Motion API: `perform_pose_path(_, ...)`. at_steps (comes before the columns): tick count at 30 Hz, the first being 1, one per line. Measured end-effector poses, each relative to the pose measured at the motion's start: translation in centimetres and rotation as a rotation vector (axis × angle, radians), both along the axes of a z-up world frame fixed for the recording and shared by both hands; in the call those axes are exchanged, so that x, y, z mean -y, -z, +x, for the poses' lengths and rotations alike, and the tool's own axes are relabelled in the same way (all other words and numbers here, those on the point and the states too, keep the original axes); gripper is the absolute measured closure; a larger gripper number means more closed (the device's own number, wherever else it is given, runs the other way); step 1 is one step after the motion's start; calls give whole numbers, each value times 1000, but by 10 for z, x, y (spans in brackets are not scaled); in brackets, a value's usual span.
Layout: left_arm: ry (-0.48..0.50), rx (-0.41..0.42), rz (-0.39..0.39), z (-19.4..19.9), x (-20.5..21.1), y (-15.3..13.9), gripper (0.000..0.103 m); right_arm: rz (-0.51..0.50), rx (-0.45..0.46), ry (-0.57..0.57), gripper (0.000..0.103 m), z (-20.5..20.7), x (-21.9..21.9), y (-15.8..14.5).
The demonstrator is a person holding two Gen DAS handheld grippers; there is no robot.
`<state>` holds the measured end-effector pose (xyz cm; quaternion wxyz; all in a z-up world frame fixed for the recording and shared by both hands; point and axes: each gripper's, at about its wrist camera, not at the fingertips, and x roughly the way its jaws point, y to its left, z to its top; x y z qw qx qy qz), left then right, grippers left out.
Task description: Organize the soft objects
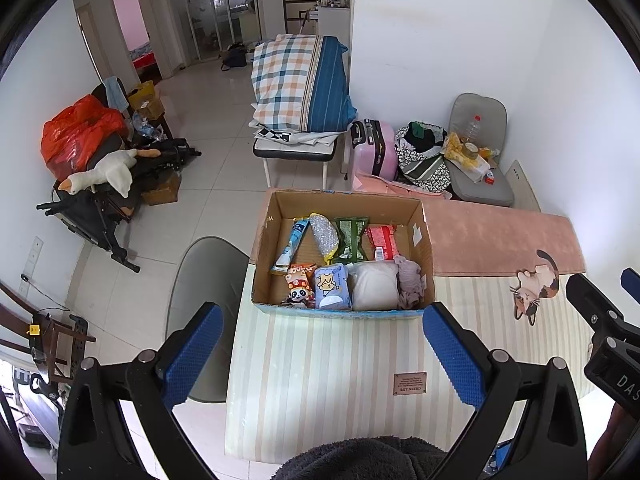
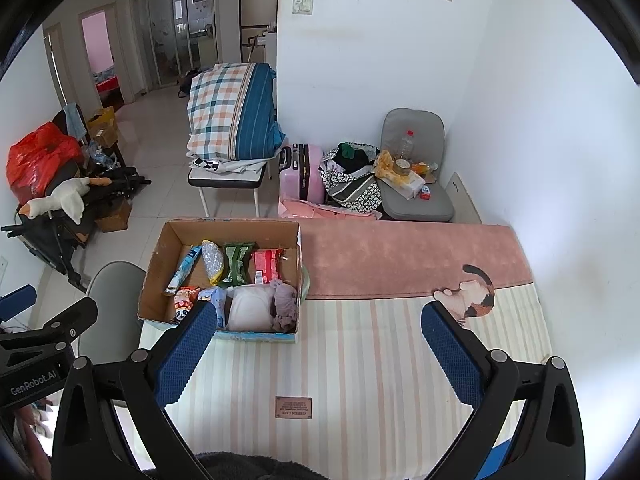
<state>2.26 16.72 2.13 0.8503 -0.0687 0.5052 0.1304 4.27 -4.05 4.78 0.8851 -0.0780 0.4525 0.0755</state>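
Observation:
An open cardboard box (image 1: 424,236) (image 2: 160,256) stands on the striped mat at the table's left side. In it lie a white soft pack (image 1: 374,286) (image 2: 250,308), a mauve cloth (image 1: 410,282) (image 2: 285,306), a blue tissue pack (image 1: 332,286), a panda snack bag (image 1: 299,286) (image 2: 183,305), a green pouch (image 1: 350,238) (image 2: 237,264), a red pack (image 1: 383,242) (image 2: 267,266), a glittery sponge (image 1: 323,234) (image 2: 212,258) and a blue tube (image 1: 291,246) (image 2: 183,270). My left gripper (image 1: 323,354) is open and empty in front of the box. My right gripper (image 2: 318,354) is open and empty to the box's right.
The table carries a striped mat (image 1: 340,360) (image 2: 360,360) and a pink cat-print rug (image 1: 500,236) (image 2: 400,256). A grey chair (image 1: 204,280) stands left of the table. Behind are a cot with a plaid pillow (image 1: 300,84), a pink suitcase (image 1: 376,148) and a cluttered seat (image 1: 480,176).

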Motion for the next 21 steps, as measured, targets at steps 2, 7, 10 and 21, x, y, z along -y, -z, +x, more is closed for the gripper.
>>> perform_pose_path(2, 1, 0, 3, 0, 0, 0, 1, 0, 0, 1, 0, -1, 0, 1)
perform_pose_path(7, -1, 1, 0, 0, 0, 0, 1, 2, -4, -1, 0, 0, 0, -1)
perform_pose_path(10, 1, -2, 0, 0, 0, 0, 1, 3, -5, -4, 0, -1, 1, -1)
perform_pose_path(21, -7, 13, 12, -6, -1, -3, 1, 10, -9, -10, 0, -6, 0, -2)
